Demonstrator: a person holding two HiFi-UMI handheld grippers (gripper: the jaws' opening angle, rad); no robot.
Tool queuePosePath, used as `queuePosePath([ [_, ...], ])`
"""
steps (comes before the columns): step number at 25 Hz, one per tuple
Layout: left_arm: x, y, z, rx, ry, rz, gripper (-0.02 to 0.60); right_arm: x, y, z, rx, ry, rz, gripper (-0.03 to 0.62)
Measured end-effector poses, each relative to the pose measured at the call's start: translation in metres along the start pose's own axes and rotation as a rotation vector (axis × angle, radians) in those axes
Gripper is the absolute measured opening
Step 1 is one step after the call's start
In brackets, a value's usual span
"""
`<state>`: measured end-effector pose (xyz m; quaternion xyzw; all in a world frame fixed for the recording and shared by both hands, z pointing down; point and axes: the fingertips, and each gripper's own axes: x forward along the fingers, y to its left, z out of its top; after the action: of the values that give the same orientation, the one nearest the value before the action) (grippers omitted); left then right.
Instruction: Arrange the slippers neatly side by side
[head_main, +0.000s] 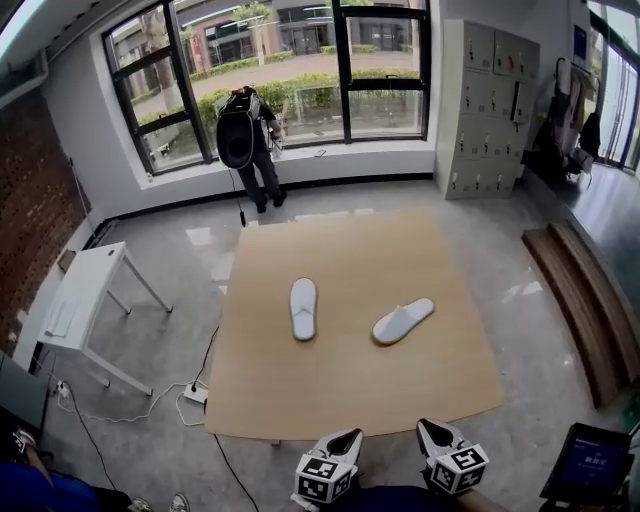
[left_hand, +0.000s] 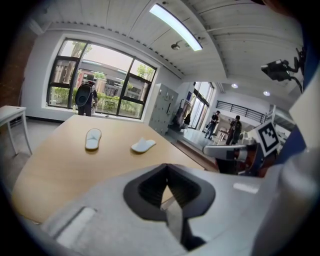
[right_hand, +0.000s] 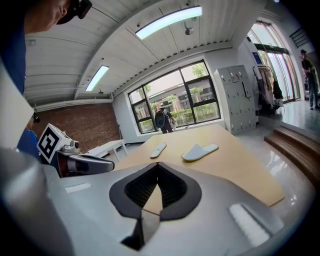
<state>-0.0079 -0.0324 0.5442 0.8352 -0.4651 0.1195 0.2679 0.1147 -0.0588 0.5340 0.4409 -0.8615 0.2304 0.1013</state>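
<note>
Two white slippers lie apart on a tan board (head_main: 340, 400) on the floor. The left slipper (head_main: 303, 308) (left_hand: 93, 138) (right_hand: 158, 149) points straight away from me. The right slipper (head_main: 403, 321) (left_hand: 143, 145) (right_hand: 200, 151) lies slanted, its toe turned to the right. My left gripper (head_main: 347, 440) (left_hand: 167, 168) and right gripper (head_main: 428, 430) (right_hand: 158, 165) hover side by side at the board's near edge, well short of both slippers. Each has its jaws closed tip to tip, with nothing held.
A white table (head_main: 85, 295) stands left of the board, with a power strip and cables (head_main: 195, 393) on the floor beside it. A person with a backpack (head_main: 248, 140) stands at the window. Lockers (head_main: 490, 110) and a wooden bench (head_main: 590, 300) are to the right.
</note>
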Motion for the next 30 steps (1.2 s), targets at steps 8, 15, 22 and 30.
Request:
queuePosePath([
  [8,0.013,0.095,0.046,-0.046,-0.017,0.035,0.003,0.101,0.025,0.044,-0.043,0.025,0.061,0.011],
  [15,0.026,0.146,0.062,-0.061,-0.008,0.049,0.003,0.155,0.039,0.058,-0.042,0.064,0.087,0.011],
  [22,0.038,0.167,0.052,-0.06,0.026,0.094,0.003,0.177,0.022,0.046,-0.044,0.127,0.1,0.011],
  [30,0.062,0.228,0.089,0.059,-0.022,0.234,0.003,0.243,0.028,0.063,-0.163,0.146,0.23,0.011],
])
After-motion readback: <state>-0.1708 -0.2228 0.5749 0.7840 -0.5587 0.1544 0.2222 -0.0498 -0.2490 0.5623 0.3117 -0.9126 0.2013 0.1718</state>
